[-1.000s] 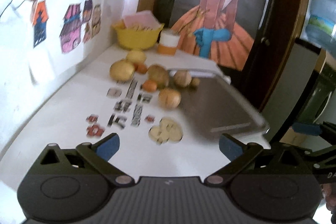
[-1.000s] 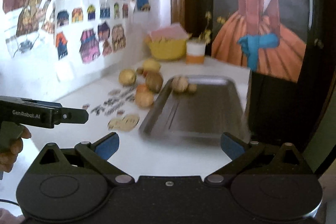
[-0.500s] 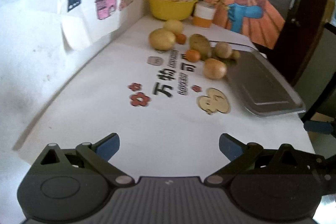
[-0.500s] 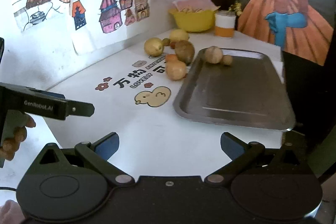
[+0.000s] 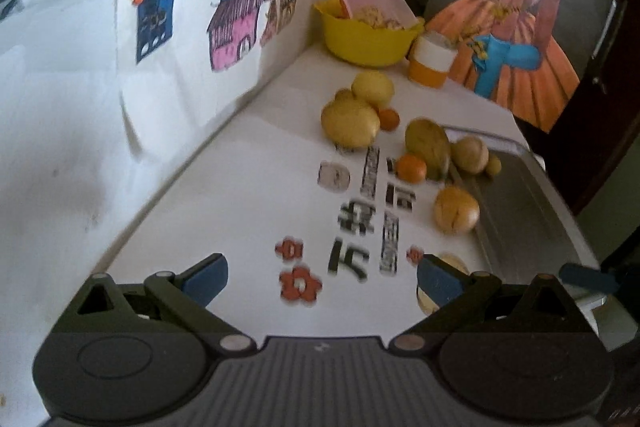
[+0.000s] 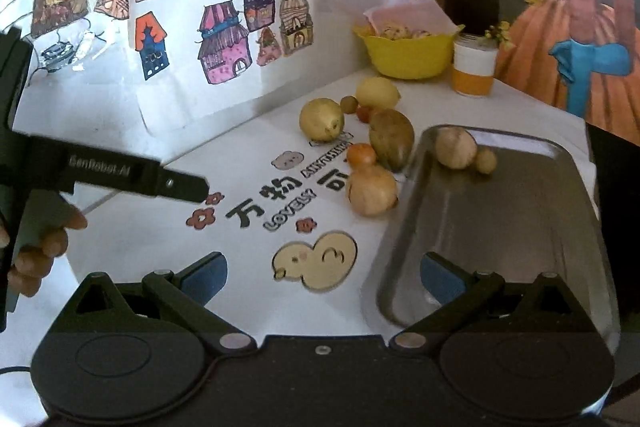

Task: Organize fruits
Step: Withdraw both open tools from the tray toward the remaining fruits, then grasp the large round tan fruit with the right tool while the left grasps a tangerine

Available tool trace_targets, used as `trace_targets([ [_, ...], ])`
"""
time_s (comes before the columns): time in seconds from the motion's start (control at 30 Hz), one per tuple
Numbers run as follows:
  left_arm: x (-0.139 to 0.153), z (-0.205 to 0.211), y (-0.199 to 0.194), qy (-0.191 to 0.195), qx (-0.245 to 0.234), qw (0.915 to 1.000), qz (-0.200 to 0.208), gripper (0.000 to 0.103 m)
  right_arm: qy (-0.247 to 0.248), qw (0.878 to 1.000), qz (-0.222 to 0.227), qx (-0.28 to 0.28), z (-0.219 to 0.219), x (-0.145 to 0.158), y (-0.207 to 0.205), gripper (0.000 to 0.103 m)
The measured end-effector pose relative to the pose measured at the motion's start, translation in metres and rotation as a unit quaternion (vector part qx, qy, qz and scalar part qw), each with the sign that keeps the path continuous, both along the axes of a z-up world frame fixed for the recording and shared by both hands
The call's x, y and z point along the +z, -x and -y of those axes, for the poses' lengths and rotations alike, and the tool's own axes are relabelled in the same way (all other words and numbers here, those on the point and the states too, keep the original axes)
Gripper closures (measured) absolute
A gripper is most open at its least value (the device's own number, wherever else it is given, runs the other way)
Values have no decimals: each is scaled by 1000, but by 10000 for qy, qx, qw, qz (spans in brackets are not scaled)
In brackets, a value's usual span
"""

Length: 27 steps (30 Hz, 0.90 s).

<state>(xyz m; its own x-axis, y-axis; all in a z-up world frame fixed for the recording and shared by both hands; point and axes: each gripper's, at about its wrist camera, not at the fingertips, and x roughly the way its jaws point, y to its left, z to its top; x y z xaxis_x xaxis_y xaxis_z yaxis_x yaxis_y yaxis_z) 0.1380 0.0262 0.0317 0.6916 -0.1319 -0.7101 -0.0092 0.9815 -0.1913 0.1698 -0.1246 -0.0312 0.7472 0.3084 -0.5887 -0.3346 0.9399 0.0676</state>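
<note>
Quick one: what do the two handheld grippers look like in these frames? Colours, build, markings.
Both match: black plastic body, ribbed centre, round side discs, silver pivot pins, triangular cut-outs, blue finger pads. Left gripper; right gripper. The right view shows the left unit's black handle lettered "GenRobot.AI". No sleeves visible.

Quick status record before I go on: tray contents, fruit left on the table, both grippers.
tray: metal, holds a round tan fruit and a small one
table: seven fruits beside the tray, nearest is a tan fruit
left gripper: open, empty
right gripper: open, empty
yellow bowl: at the back, untouched
</note>
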Motion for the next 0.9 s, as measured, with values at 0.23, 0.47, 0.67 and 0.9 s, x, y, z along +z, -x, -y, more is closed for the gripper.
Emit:
trace_targets([
  [0.23, -1, 12, -43, 57, -31, 9999, 93, 0, 268, 9995, 180, 39, 2, -5, -34, 1],
  [0.47, -13, 46, -89, 64, -508, 9984, 224, 0, 683, 9962, 431, 336, -2, -15, -64, 3],
  [0.67, -28, 66, -121, -9, -511, 9984, 255, 1, 834, 9941, 504, 470, -8, -22, -86, 16],
  [0.9, -43, 80, -136, -47, -679, 9974, 230, 1, 806, 9951, 390, 423, -5, -33, -103, 32],
])
